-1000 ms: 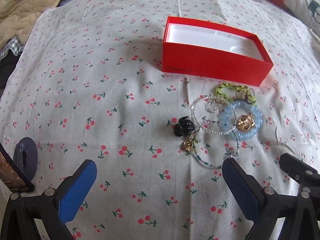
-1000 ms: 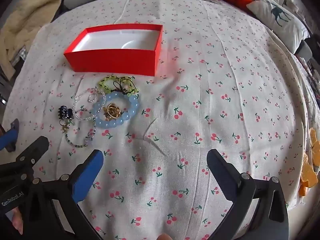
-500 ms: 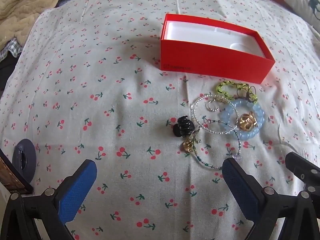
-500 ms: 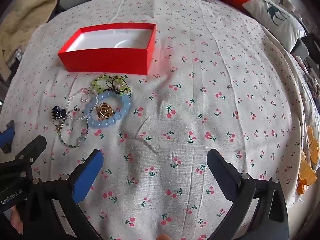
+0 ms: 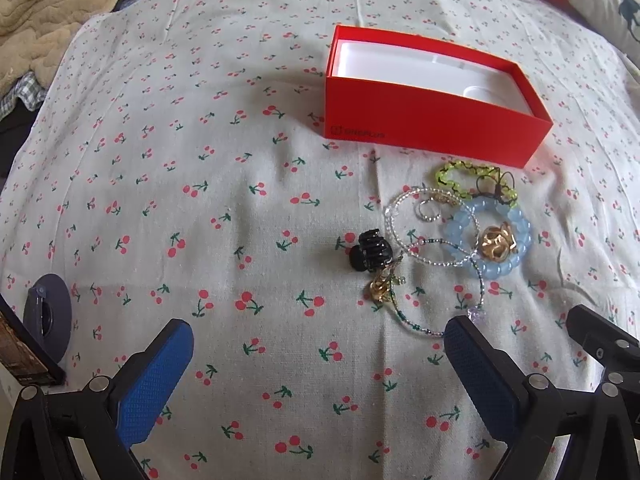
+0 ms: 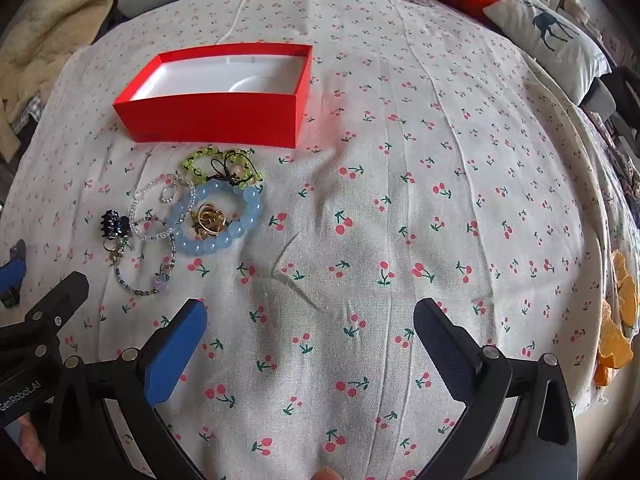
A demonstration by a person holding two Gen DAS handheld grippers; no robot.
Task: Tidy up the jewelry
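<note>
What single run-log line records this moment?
stage: before first pick | left tool: open, empty | right tool: open, empty | red box: empty | jewelry pile: on cherry-print cloth, beside box

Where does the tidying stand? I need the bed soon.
Nothing looks done: the red box shows only its white liner. Nothing is in hand; the left claw and right claw are both open above the cloth. All is left: blue bead bracelet, green bracelet, black hair clip and tangled strands lie beside the box.
</note>
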